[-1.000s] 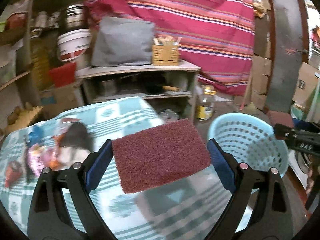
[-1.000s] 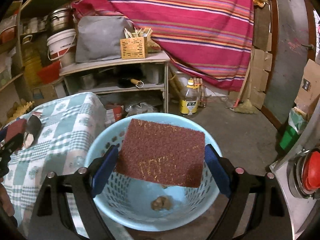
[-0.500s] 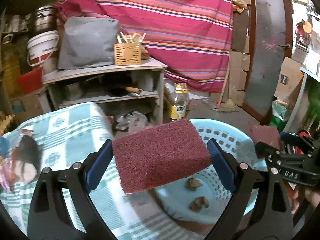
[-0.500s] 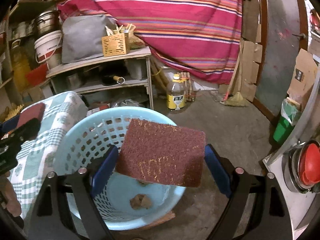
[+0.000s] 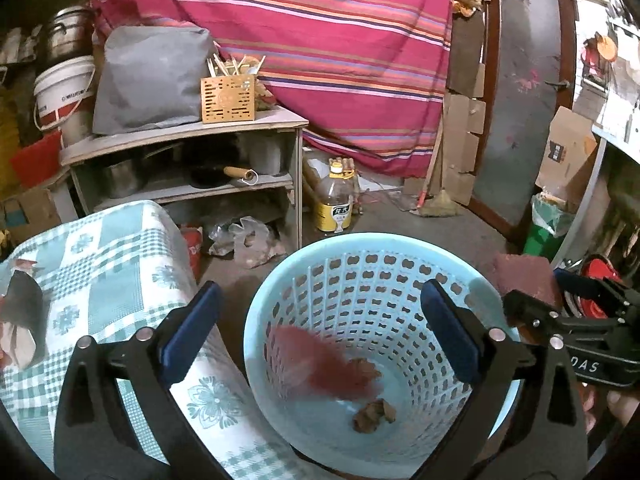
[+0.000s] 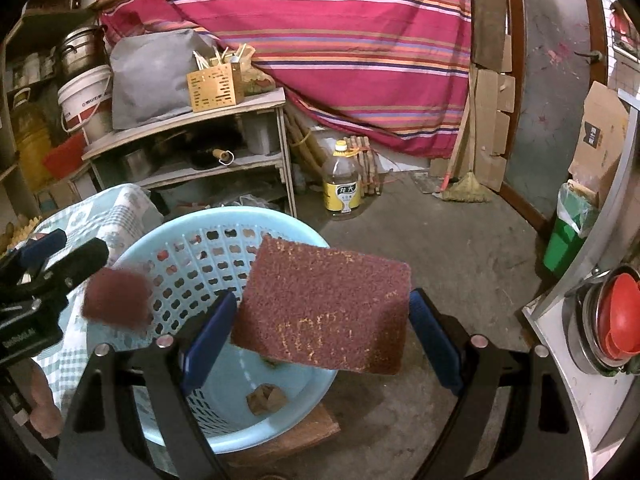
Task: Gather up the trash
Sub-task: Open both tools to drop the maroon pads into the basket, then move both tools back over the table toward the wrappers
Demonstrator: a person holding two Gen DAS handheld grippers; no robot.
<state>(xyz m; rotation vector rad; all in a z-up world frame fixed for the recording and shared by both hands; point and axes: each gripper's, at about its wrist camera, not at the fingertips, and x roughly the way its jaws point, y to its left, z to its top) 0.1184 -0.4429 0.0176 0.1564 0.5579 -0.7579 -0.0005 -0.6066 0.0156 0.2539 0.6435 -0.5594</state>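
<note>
My left gripper is open and empty above the light blue basket. A maroon scouring pad, blurred, is falling inside the basket; it also shows in the right wrist view. Crumpled brown scraps lie on the basket floor. My right gripper is shut on a second maroon scouring pad, held over the basket's right rim. The right gripper also shows in the left wrist view beside the basket.
A table with a green checked cloth stands left of the basket, with wrappers on it. A wooden shelf, an oil bottle, a green bin and a metal counter surround the floor space.
My left gripper swung right from the table to over the basket, opened and let go of its pad, which now falls in. The right gripper drifted slightly right, still holding its pad.
</note>
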